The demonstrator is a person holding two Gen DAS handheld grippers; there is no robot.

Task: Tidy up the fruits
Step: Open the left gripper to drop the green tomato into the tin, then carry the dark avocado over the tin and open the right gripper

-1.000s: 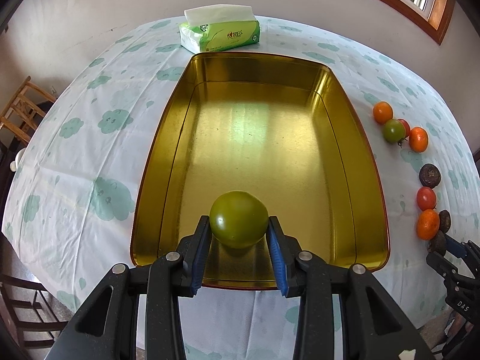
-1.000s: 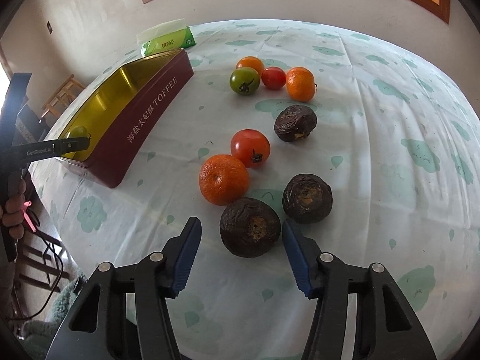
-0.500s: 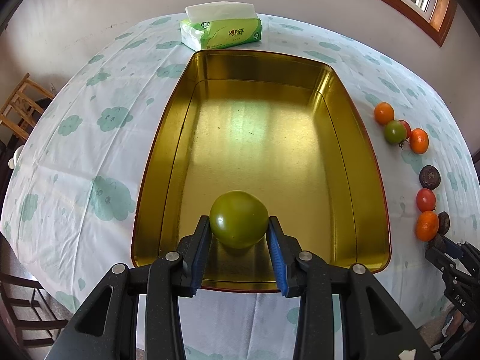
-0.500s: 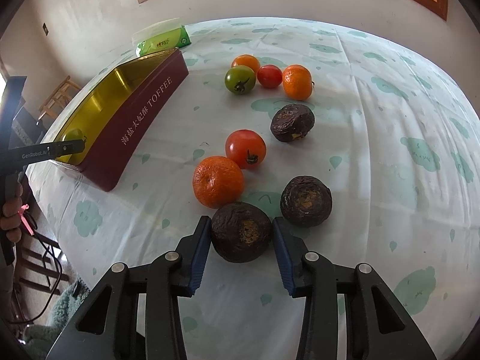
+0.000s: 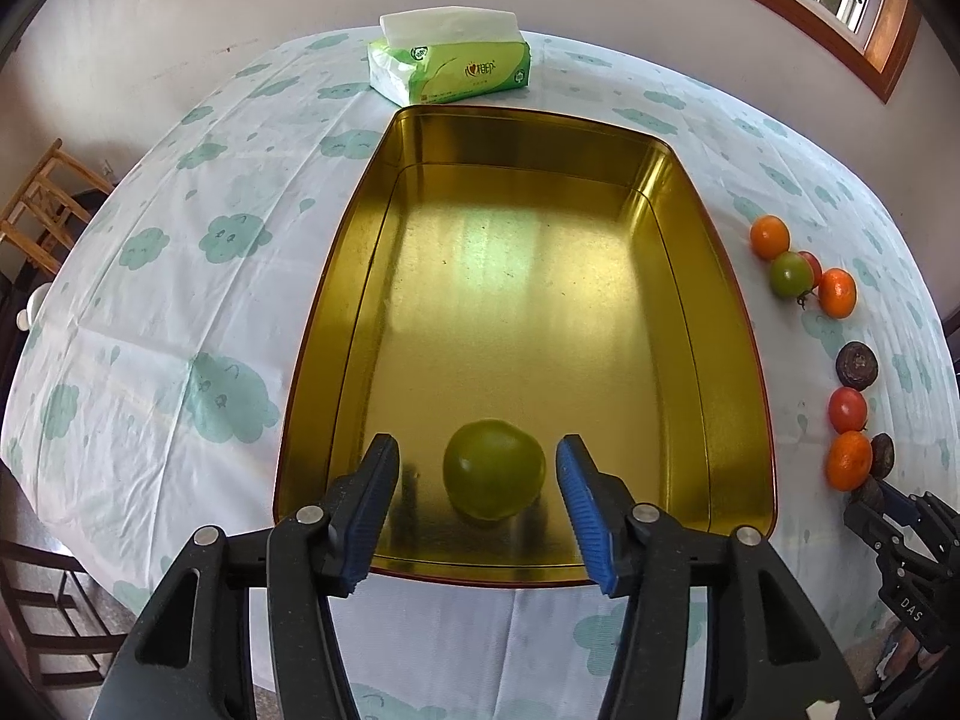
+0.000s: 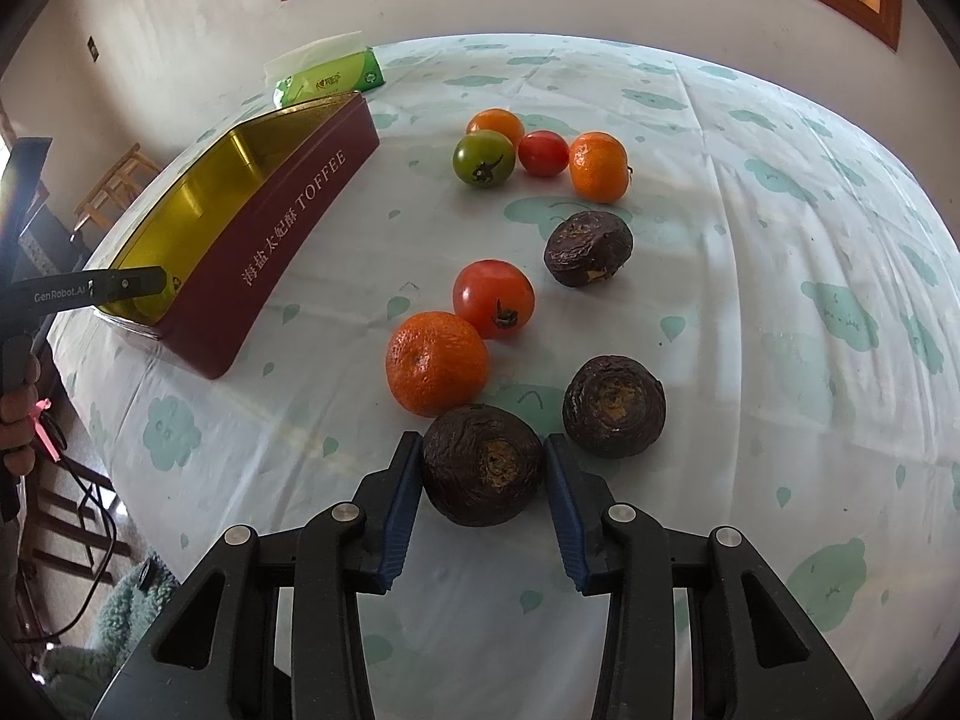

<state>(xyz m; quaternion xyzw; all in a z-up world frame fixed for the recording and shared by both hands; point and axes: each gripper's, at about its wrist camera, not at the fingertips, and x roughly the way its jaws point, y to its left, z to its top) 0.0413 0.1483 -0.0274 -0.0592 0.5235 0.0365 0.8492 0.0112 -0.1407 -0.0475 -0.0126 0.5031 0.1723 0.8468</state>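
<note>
From the left wrist, a worktop [image 5: 180, 276] covered by a white cloth with green cloud prints is seen, set against a pale wall under a wood-framed window; a wooden chair [image 5: 42, 210] stands at the left. One gold-lined tin [image 5: 336, 300] lies on the cloth, with one tissue pack [image 5: 450, 69] just beyond its far end. The left tool [image 5: 477, 480] is held apart, its blue pads clear of the one green tomato [image 5: 494, 468] that rests on the tin floor near the near wall. To the right of the tin a row of fruit is counted: three oranges, one green tomato, two red tomatoes and three dark fruits, the nearest partly hidden by the right tool.

From the right wrist, the same cloth, wall and window are seen, and the tin's maroon side is marked TOFFEE. The right tool [image 6: 477, 492] is clamped on a dark fruit [image 6: 483, 463] that sits on the cloth. Beside it are counted two more dark fruits, three oranges, two red tomatoes and one green tomato.
</note>
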